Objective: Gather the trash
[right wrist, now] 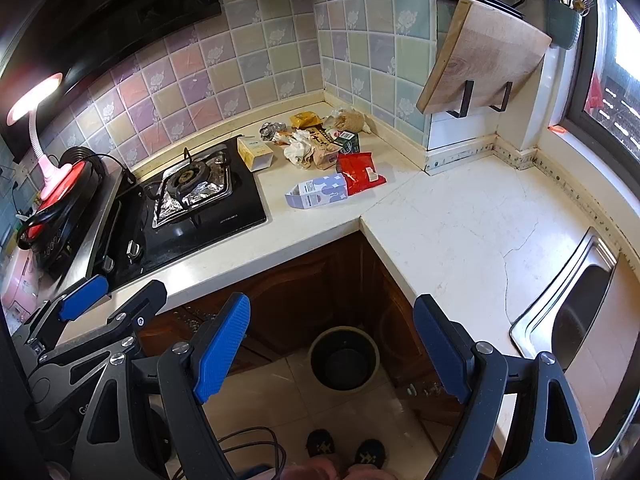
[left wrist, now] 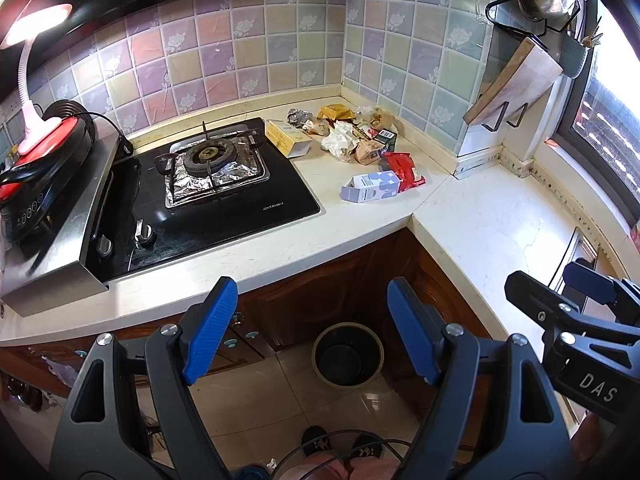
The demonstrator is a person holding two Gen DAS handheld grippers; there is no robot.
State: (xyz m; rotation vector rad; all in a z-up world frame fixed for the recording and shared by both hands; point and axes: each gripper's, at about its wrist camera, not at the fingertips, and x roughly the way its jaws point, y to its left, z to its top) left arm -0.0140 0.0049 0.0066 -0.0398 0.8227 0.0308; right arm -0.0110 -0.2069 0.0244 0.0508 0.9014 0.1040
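Observation:
A heap of trash [left wrist: 352,136] [right wrist: 320,144] lies in the far corner of the white counter: crumpled paper, foil, a yellow box [left wrist: 286,138], a red wrapper [left wrist: 404,168] [right wrist: 360,172] and a pale blue carton [left wrist: 370,187] [right wrist: 318,192]. A dark round bin [left wrist: 347,354] [right wrist: 344,358] stands on the floor in the cabinet corner. My left gripper [left wrist: 312,328] is open and empty, above the floor in front of the counter. My right gripper [right wrist: 332,348] is open and empty too, hovering beside the left one. Both are well short of the trash.
A black gas hob [left wrist: 208,184] [right wrist: 192,196] with a foil-lined burner sits left of the trash. A pink lamp [left wrist: 28,80] stands on an appliance at far left. A steel sink [right wrist: 580,312] is at right. A cutting board [right wrist: 480,56] hangs on the wall. The person's feet [right wrist: 344,454] show below.

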